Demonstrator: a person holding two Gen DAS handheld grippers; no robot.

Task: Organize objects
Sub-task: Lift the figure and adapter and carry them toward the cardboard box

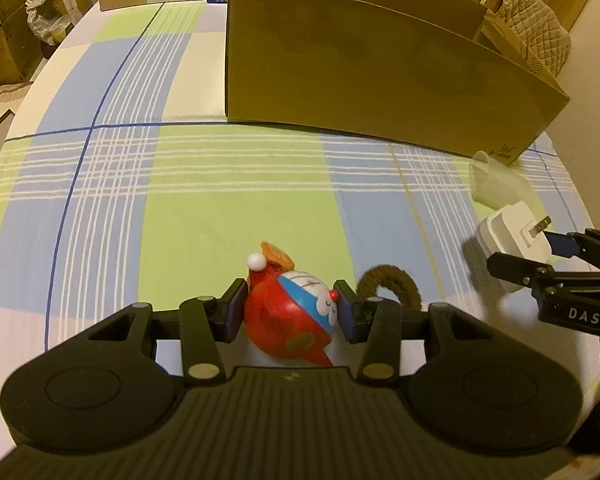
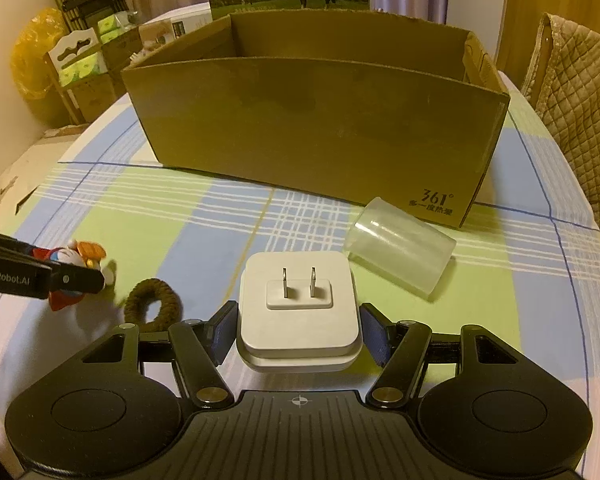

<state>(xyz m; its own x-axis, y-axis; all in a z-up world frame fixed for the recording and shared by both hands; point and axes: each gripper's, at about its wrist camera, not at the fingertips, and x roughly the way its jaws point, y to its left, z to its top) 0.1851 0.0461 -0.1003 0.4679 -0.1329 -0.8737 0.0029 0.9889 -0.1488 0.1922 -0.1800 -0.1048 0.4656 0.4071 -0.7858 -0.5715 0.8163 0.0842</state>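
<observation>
A red and blue cartoon cat toy (image 1: 288, 320) sits between the blue pads of my left gripper (image 1: 290, 300), which is shut on it just above the plaid tablecloth (image 1: 204, 208). In the right wrist view the toy (image 2: 88, 250) shows behind that gripper's fingers (image 2: 76, 278). My right gripper (image 2: 298, 320) is shut on a white charger plug (image 2: 300, 320), prongs facing up and away. From the left wrist view the plug (image 1: 508, 236) hangs in the right gripper (image 1: 540, 252) over its shadow. An open cardboard box (image 2: 312, 128) stands behind both.
A brown hair tie (image 2: 152, 306) lies on the cloth between the two grippers. A translucent plastic cup (image 2: 400, 254) lies on its side near the box's front right corner. A quilted chair back (image 2: 580, 100) stands at the right. Boxes and shelves line the room's left side.
</observation>
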